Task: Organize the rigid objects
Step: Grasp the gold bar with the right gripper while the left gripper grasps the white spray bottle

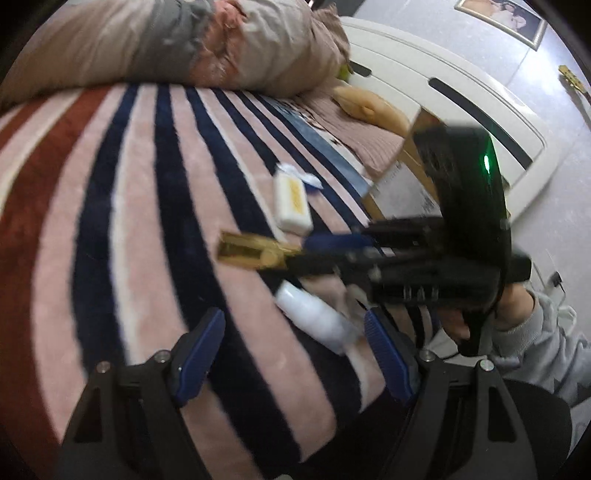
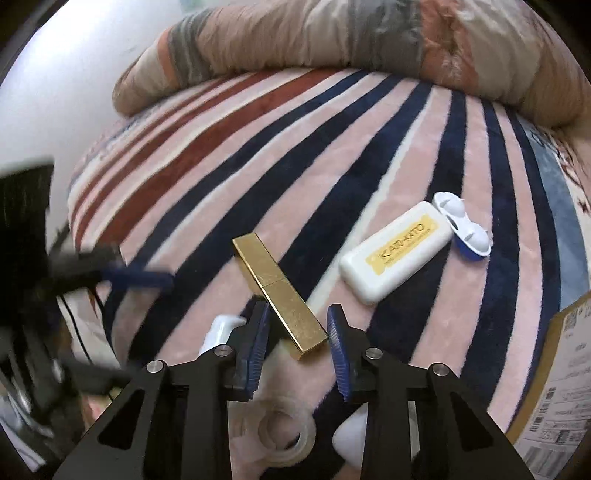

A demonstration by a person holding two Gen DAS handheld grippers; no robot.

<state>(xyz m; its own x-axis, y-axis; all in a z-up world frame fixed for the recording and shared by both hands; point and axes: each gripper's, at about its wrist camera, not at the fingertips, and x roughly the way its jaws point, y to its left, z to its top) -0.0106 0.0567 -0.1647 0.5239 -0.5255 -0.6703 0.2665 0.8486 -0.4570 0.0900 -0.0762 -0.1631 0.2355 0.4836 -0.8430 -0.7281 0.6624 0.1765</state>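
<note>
The right gripper [image 2: 297, 332] appears to grip the gold bar [image 2: 280, 291] by its near end above the striped blanket [image 2: 332, 147], presumably for transfer to the cardboard box [image 2: 561, 369], while the left gripper [image 1: 295, 354] hangs released over a white bottle [image 1: 317, 317].

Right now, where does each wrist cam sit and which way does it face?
Left wrist: on the left gripper, facing across the striped blanket toward the white headboard; shows its open blue fingers and the right gripper crossing in.
Right wrist: on the right gripper, facing the folded quilt; fingers straddle the gold bar, contact unclear; left gripper blurred at left.
Shared: gold bar, white KATO-KATO case, blanket.
</note>
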